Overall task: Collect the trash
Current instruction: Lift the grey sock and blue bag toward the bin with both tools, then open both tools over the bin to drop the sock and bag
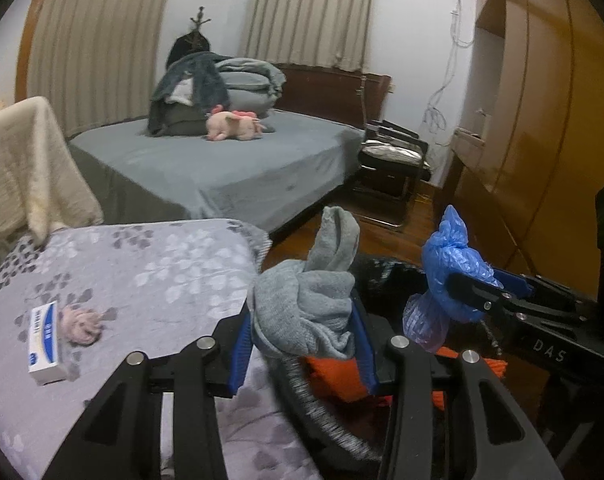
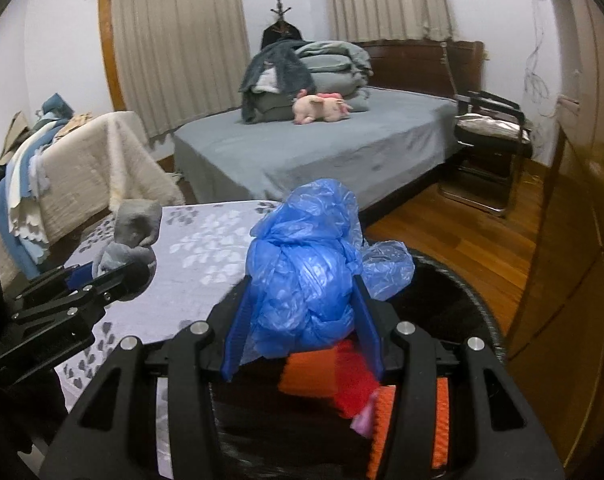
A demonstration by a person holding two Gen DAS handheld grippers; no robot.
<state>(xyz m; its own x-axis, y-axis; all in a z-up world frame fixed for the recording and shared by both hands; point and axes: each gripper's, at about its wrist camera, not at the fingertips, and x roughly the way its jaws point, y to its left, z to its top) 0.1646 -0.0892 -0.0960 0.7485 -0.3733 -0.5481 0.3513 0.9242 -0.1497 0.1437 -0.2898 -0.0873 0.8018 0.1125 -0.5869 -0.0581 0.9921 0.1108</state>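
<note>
The left gripper (image 1: 302, 336) jaws pinch a soft grey cloth bundle (image 1: 310, 308); the right gripper (image 2: 302, 312) jaws pinch a crumpled blue plastic bag (image 2: 302, 272). Both hang over the round black bin (image 2: 454, 292). Open wide so each drops inside.

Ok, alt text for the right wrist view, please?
The right hand-held gripper clamps a crumpled blue plastic bag above a round black bin holding orange and red scraps. At left, the left hand-held gripper grips a grey cloth.

Left gripper (image 1: 302, 332) clamps grey sock (image 1: 314, 304) over bin (image 1: 382, 272).
</note>
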